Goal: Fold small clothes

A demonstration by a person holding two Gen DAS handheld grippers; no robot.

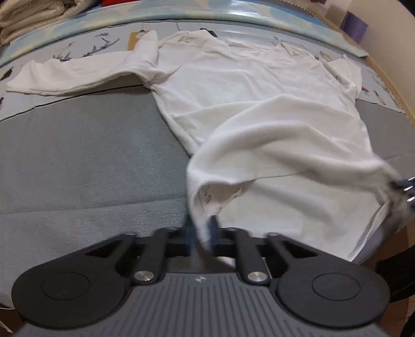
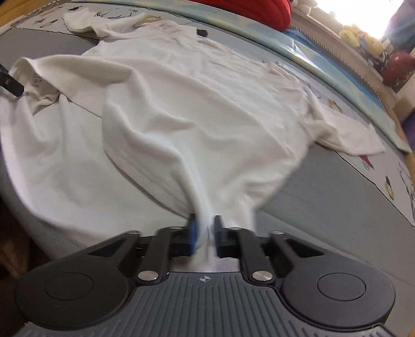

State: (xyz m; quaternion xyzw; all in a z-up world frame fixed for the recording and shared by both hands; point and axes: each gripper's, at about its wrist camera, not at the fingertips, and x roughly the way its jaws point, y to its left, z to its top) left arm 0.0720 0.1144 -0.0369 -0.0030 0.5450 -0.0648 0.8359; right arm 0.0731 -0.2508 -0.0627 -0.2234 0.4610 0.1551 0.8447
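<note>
A white long-sleeved shirt lies spread on a grey mat, collar end far, hem end near. My left gripper is shut on the hem's left corner and lifts it, so the inside label shows. My right gripper is shut on the hem's right corner of the same shirt and holds it raised. The lifted hem hangs in a fold between both grippers. The right gripper shows blurred at the left wrist view's right edge; the left gripper shows at the right wrist view's left edge. One sleeve lies stretched out left.
The grey mat lies on a printed sheet. Folded cream bedding is at the far left. A red cushion and toys sit beyond the far edge. A wooden edge runs on the right.
</note>
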